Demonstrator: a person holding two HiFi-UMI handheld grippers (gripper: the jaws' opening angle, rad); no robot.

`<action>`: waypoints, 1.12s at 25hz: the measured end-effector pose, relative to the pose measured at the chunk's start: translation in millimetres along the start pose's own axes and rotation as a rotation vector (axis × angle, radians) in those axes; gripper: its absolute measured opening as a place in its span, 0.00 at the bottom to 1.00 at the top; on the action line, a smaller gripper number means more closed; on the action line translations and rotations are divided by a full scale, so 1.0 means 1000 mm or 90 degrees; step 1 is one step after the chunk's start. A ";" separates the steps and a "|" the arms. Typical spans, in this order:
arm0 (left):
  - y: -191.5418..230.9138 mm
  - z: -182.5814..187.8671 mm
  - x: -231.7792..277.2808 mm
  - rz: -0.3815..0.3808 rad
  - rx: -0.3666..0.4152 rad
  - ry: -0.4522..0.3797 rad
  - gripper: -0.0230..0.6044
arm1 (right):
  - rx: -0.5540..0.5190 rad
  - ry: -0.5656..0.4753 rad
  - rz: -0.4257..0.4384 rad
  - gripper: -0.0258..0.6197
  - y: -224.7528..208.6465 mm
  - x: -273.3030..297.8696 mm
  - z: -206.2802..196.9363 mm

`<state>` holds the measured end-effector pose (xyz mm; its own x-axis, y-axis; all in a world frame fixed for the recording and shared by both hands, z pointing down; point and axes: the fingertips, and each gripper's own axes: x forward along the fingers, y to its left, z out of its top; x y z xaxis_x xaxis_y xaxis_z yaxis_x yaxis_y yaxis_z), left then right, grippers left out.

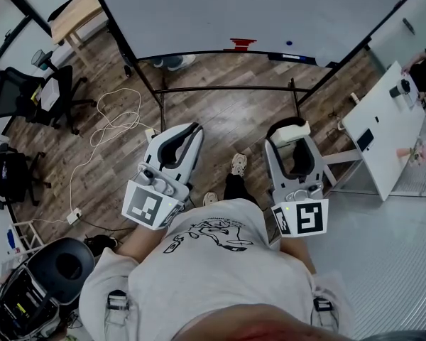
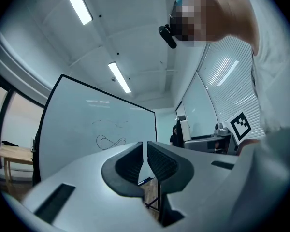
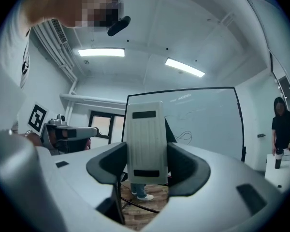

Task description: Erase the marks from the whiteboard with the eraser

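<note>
Right gripper view: right gripper (image 3: 147,162) pinches the eraser (image 3: 145,134), left gripper (image 2: 145,159) closed, empty; press it flat on marks (image 3: 184,137) beyond the fingertips.

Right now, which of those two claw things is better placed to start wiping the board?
The right gripper, likely: it holds the eraser between its jaws. The left gripper is shut on nothing.

The head view looks steeply down from above the person (image 1: 213,268) onto the brown wooden floor (image 1: 220,123). Both gripper views sit low, tilted upward. All three share the large black-framed whiteboard (image 1: 199,13) (image 2: 87,124) (image 3: 208,117) ahead.
</note>
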<state>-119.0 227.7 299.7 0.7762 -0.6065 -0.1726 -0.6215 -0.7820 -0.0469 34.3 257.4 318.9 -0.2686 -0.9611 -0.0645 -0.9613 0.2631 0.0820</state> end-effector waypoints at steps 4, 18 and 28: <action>0.006 -0.007 0.031 -0.004 0.014 0.007 0.10 | 0.016 -0.001 0.005 0.44 -0.026 0.019 -0.006; 0.053 -0.035 0.169 0.017 0.015 0.020 0.10 | 0.026 0.008 0.046 0.44 -0.133 0.118 -0.025; 0.076 -0.038 0.245 0.028 0.021 0.013 0.10 | 0.021 0.009 0.064 0.44 -0.194 0.174 -0.023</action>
<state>28.5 14.1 291.5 0.7493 -0.6438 -0.1552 -0.6585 -0.7492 -0.0716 175.6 36.9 314.2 -0.3635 -0.9306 -0.0434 -0.9310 0.3611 0.0540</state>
